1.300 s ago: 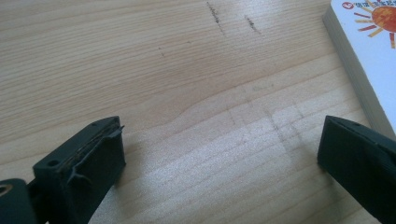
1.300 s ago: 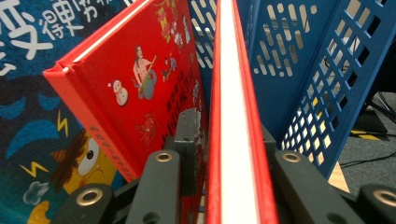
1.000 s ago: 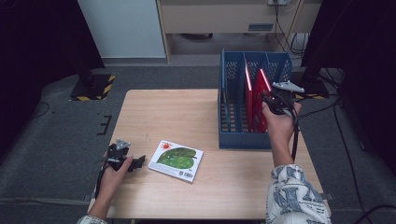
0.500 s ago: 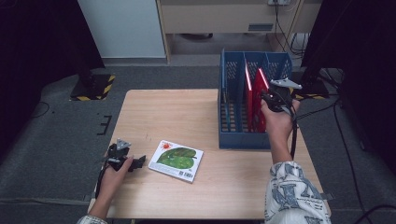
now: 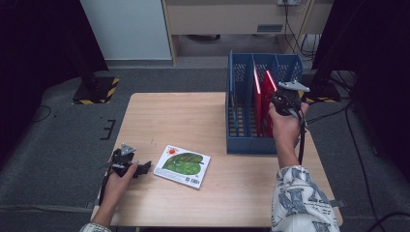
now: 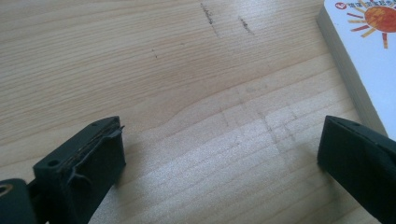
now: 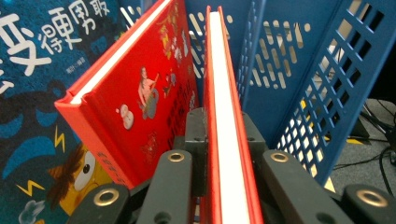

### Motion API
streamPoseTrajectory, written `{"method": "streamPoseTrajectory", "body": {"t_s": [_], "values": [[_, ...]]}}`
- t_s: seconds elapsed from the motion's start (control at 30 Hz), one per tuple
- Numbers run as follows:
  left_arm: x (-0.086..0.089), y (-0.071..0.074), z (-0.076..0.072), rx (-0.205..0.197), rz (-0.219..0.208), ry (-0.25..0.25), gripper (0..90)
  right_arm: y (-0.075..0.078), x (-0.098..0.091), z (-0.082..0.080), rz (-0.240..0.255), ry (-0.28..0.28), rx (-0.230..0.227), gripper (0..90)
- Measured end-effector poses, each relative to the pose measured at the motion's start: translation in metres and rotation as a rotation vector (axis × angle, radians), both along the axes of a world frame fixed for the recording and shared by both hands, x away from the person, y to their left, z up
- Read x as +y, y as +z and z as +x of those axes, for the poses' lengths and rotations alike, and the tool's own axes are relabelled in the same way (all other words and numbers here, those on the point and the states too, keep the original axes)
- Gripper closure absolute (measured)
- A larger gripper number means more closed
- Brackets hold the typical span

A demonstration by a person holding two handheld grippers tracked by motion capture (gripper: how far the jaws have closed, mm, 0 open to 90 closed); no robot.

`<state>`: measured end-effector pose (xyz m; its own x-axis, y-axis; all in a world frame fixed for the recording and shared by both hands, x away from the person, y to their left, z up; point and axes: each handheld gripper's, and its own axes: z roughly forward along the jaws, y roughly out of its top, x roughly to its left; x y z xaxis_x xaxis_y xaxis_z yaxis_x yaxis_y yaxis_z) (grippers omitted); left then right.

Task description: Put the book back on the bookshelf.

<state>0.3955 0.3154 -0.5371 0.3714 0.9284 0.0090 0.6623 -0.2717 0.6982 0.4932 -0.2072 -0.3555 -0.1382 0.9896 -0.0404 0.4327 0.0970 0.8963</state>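
Right gripper (image 5: pixel 279 99) raised over blue rack (image 5: pixel 241 142), fingers just closing, pinching red book (image 7: pixel 224 116). Left gripper (image 5: pixel 140 169) low on desk (image 5: pixel 193 116), fingers spread; both hands unmoved.

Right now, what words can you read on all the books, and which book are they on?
"受", "裸男孩": big white Chinese letters on the blue book; my best reading, cut off at the edge.
Red book leaning beside it: pictures, letters too blurred to read.
Red book pinched in the right claw: page edges, no words.
Green leaf book on the table: red logo text too small to read.
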Motion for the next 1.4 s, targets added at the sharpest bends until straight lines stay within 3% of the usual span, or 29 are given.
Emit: {"method": "streamPoseTrajectory", "body": {"t_s": [0.73, 1.4], "values": [[-0.001, 0.000, 0.001, 0.001, 0.001, -0.002, 0.0, -0.002, 0.008, 0.032, 0.003, -0.027, -0.069, 79.7], [-0.001, 0.000, 0.001, 0.001, 0.002, -0.003, 0.0, -0.005, 0.010, 0.029, -0.004, -0.015, -0.036, 77.9]]}}
